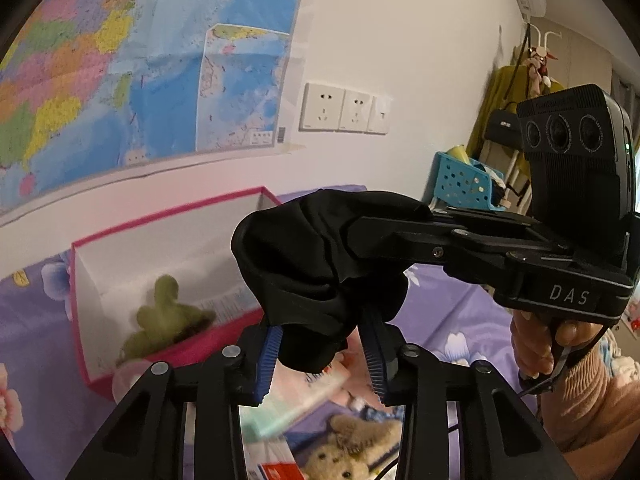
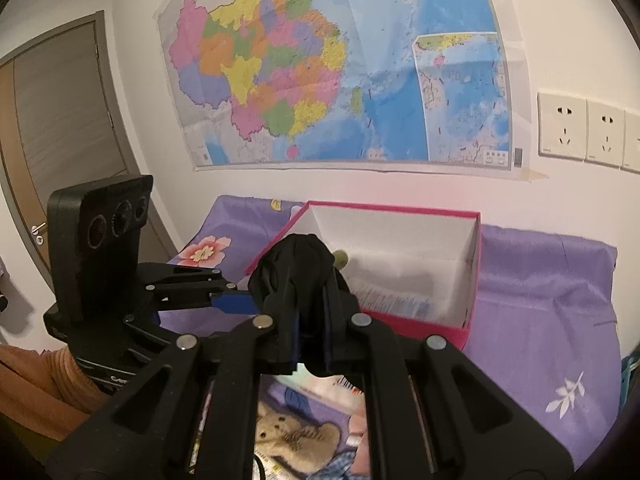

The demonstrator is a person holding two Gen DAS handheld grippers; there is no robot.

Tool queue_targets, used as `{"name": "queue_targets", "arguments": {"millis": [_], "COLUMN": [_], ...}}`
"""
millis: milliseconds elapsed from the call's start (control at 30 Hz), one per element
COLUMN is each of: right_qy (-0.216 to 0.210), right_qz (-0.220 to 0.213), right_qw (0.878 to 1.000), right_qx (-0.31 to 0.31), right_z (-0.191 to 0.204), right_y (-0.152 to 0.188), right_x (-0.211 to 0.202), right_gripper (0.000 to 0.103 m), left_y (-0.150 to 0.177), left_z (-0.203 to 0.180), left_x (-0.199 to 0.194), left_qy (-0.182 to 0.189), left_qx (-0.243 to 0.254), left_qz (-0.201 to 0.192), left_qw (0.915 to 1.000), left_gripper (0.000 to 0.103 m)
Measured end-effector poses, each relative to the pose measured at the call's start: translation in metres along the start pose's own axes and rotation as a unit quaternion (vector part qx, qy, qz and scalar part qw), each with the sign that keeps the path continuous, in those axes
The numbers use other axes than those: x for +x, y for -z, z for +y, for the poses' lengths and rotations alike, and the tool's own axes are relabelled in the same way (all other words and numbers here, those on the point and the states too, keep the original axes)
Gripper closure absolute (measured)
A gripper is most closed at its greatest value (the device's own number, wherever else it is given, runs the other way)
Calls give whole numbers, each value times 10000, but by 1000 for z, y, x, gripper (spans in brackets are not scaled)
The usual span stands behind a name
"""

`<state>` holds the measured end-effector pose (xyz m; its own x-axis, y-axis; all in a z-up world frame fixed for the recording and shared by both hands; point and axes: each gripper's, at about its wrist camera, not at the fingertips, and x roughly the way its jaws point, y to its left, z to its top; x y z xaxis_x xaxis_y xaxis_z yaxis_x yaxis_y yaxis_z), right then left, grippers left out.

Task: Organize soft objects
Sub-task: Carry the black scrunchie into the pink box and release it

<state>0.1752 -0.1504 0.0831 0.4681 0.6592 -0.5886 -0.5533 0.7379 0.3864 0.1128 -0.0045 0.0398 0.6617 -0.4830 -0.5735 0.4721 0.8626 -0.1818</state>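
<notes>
Black cloth (image 1: 316,264), bunched up, held in the air between both tools, above the purple floral bedsheet (image 1: 448,320). Left hand-held gripper (image 1: 320,360): jaws narrowed around the cloth's lower fold, blue ribbed pads (image 1: 269,360) against the fabric on each side, gripping it. Right hand-held gripper (image 1: 360,236) comes in from the right side of the left one, its black fingers nearly closed and clamped on the upper part of the same cloth; a hand (image 1: 536,344) squeezes its trigger.

Right wrist view: right hand-held gripper (image 2: 312,320) has its jaws pinched tight on the cloth (image 2: 296,268), which bulges up just ahead of the fingertips. Left tool enters from its left, blue pad (image 2: 234,303) touching the cloth's side. An orange sleeve (image 2: 36,384) sits behind it.

Ahead of both grippers: pink box (image 2: 468,328), open, white inside, on the bedsheet by the wall. Green plush toy (image 1: 164,316) lies inside it. Below the grippers, on the bed: beige teddy bear (image 1: 348,452) and some packets, blurred. Wall map (image 2: 340,64) behind the box.
</notes>
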Motion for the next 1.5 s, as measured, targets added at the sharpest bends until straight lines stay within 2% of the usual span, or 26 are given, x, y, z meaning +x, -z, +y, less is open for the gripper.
{"name": "queue_targets", "arguments": {"millis": [467,867,967,1067,1133,1200,1367,1400,1500], "right_qy": [38,244,387,927,1219,1263,1164,1111,866], "right_qz": [111,362,503,725,826,834,731,699,540], "right_qw": [9999,9984,9969,9912,9862,9849,9875,9884,9922], "right_qx": [101,366,472,604,756,843,769,761,721], "right_z": [-30,-64,-74,-88,-98,-101,-92,-88,-75], "right_y": [-28,-30,-26,-19,-13,-8,0,1,3], "right_x": [39,74,84,97,101,97,76,69,49], "right_gripper": [93,91,87,74,71,71,68,64,63], "left_y": [-32,-44,-42,-39,-36,-32,-23,-19,-12], "left_z": [32,42,46,49,47,46,40,38,32], "left_x": [30,69,82,88,86,81,52,44,22], "left_qy": [-99,-485,-624,-660,-734,-788,-778,-756,-664], "left_qx": [-449,-478,-542,-604,-537,-475,-304,-231,-173], "left_qz": [236,597,741,849,823,754,468,386,188], "left_qw": [9987,9959,9938,9924,9925,9929,9954,9961,9975], "left_gripper": [67,67,67,64,62,59,58,57,56]}}
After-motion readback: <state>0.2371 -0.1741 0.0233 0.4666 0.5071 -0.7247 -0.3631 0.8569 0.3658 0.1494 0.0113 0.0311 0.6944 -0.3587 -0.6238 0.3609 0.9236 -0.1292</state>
